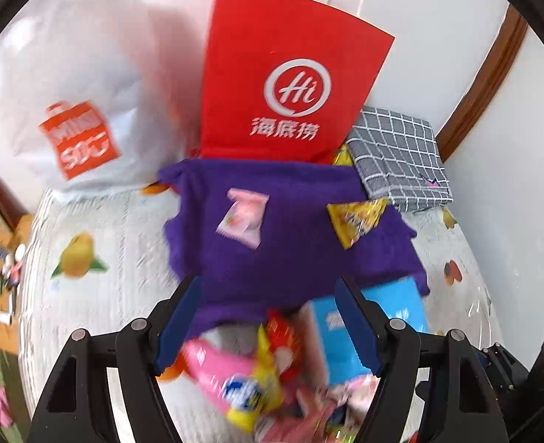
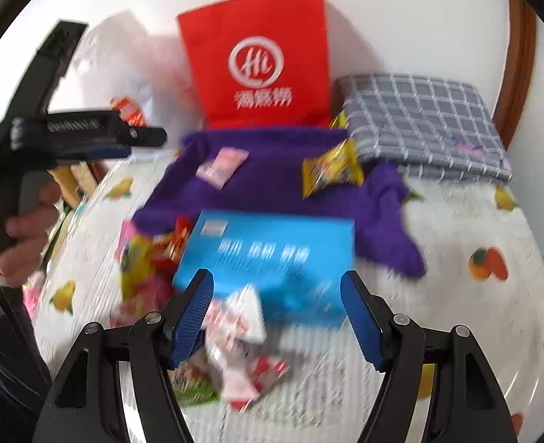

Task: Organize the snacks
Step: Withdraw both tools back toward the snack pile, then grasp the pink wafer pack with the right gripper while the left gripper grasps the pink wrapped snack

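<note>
Fruit-print bench (image 2: 456,332) with snacks on a purple cloth (image 2: 272,184).
Pink packet (image 2: 222,162) and yellow packet (image 2: 331,173) lie before the red bag (image 2: 257,59); left gripper (image 1: 272,328) and right gripper (image 2: 277,317) both apart, empty.

Red bag (image 1: 290,85): matt paper, I'd say, thin white cord handles. White bag (image 1: 76,103): soft plastic, slight sheen. Purple cloth (image 1: 290,229): fuzzy, matt fabric. Checked grey cloth (image 2: 423,125): woven, folded. Desk (image 2: 456,313) cover: textured white fabric with printed fruit; glare hints at clear film over it, can't confirm through blur. Yellow snack packet (image 2: 331,171): glossy crinkled foil. Blue box (image 2: 272,258): smooth card. My hand-held gripper (image 2: 277,313): matt black plastic, metal rivets, ribbed blue pads (image 2: 194,313).
</note>
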`<state>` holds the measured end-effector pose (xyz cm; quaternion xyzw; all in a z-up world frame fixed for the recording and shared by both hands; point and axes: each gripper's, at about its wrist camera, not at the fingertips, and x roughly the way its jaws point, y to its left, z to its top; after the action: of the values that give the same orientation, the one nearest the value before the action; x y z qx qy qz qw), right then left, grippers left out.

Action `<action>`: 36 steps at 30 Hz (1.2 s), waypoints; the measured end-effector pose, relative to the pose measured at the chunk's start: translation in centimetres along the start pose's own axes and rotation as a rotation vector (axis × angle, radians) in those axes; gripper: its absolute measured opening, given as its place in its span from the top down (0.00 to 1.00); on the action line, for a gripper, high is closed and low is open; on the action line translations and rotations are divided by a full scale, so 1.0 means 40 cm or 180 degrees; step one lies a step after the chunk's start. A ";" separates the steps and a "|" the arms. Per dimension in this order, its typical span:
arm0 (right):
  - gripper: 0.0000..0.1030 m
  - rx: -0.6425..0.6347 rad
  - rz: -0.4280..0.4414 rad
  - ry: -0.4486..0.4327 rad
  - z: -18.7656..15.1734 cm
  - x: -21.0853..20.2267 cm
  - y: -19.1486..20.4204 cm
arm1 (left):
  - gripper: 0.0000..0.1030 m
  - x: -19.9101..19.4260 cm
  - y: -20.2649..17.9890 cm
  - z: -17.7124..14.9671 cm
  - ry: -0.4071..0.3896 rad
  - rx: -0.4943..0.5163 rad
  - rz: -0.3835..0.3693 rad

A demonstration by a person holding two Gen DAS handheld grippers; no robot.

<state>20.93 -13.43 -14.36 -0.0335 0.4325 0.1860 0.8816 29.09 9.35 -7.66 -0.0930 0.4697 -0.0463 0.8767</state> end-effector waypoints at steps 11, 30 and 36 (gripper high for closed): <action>0.32 -0.0240 0.0041 0.0193 -0.116 0.058 0.062 | 0.29 -0.088 0.070 -0.172 0.0005 -0.0207 0.0115; 0.69 -0.0372 0.0128 -0.0024 -0.139 0.046 0.086 | 0.29 -0.086 0.042 -0.323 0.0062 -0.0188 0.0132; 0.69 -0.0243 -0.0054 -0.0250 -0.185 -0.036 0.031 | 0.29 -0.040 -0.015 -0.369 0.0128 -0.0077 0.0011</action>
<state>14.15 -14.34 -17.75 -0.0635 0.3899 0.1960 0.8975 15.93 7.29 -14.22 -0.1018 0.4880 -0.0409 0.8659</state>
